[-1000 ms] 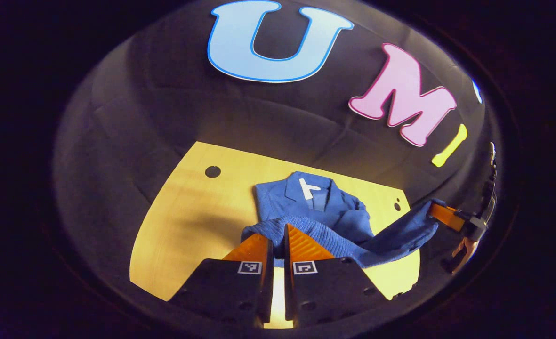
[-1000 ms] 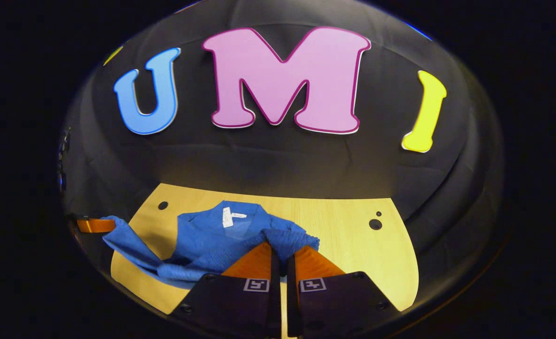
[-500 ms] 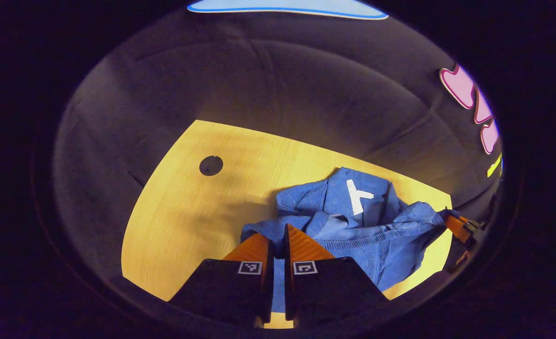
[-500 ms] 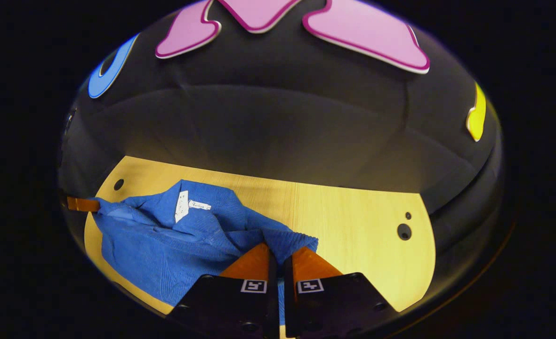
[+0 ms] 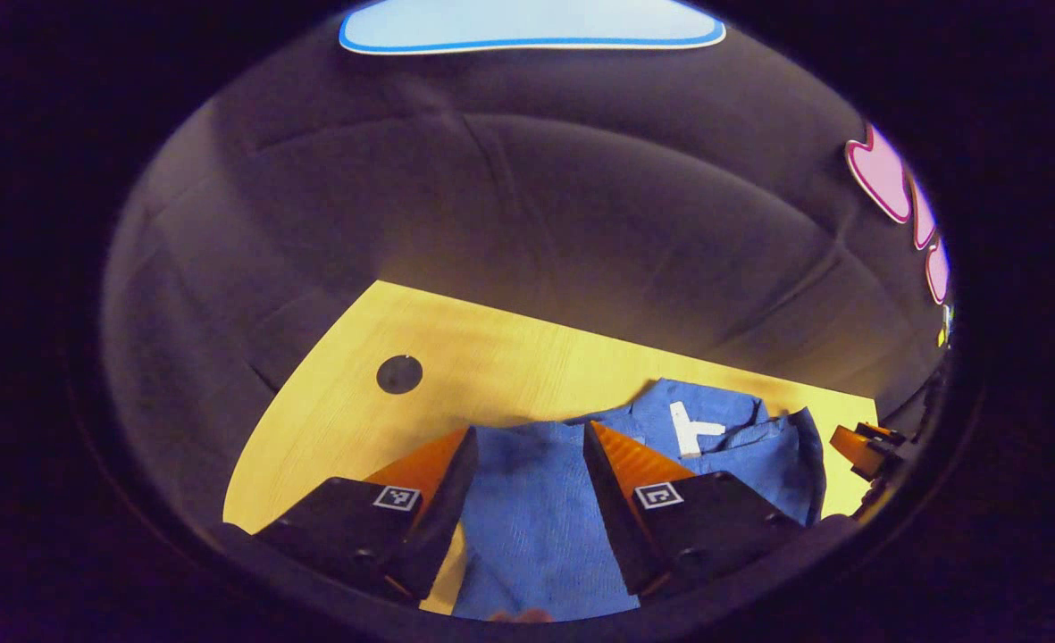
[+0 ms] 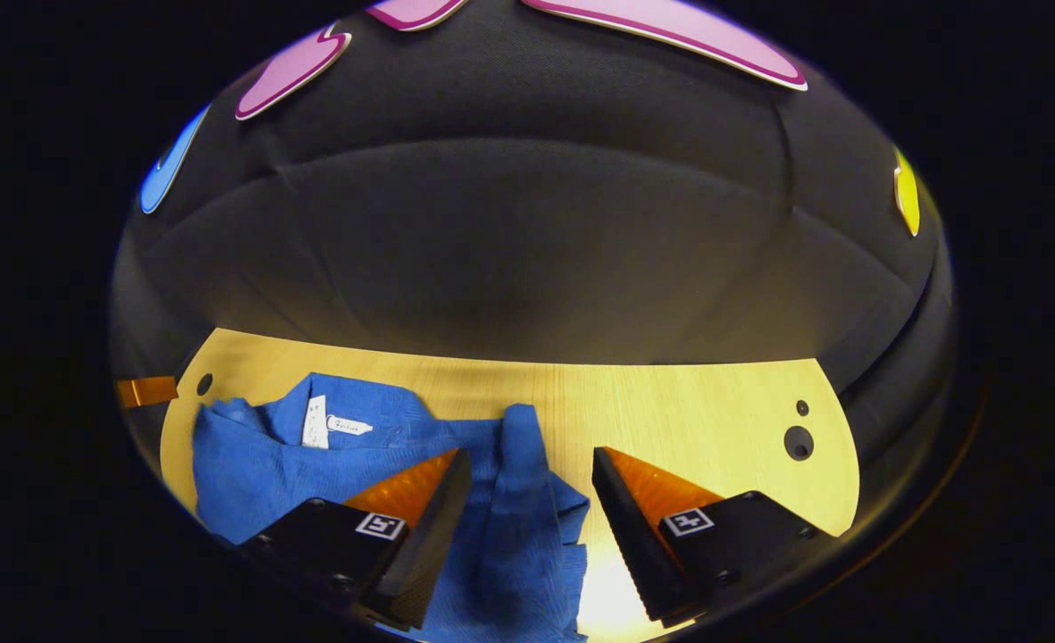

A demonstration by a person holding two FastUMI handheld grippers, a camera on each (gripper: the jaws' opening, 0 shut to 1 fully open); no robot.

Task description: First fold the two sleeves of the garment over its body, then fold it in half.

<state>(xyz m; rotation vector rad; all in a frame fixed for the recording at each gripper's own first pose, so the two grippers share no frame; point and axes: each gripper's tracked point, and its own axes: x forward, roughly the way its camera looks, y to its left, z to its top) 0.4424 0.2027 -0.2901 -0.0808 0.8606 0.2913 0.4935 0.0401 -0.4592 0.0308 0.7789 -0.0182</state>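
Over the table (image 5: 330,402), left gripper (image 5: 527,446) and right gripper (image 6: 531,464) spread wide, gripping nothing, blue sweater (image 5: 536,518) flat beneath.

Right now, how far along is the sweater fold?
Done, it seems: the blue sweater lies bunched on the wooden table, cloth doubled over near the neck label. In hand: nothing; left gripper and right gripper are both open over it. Left: tidying, perhaps; whether the sleeves are tucked is unclear.
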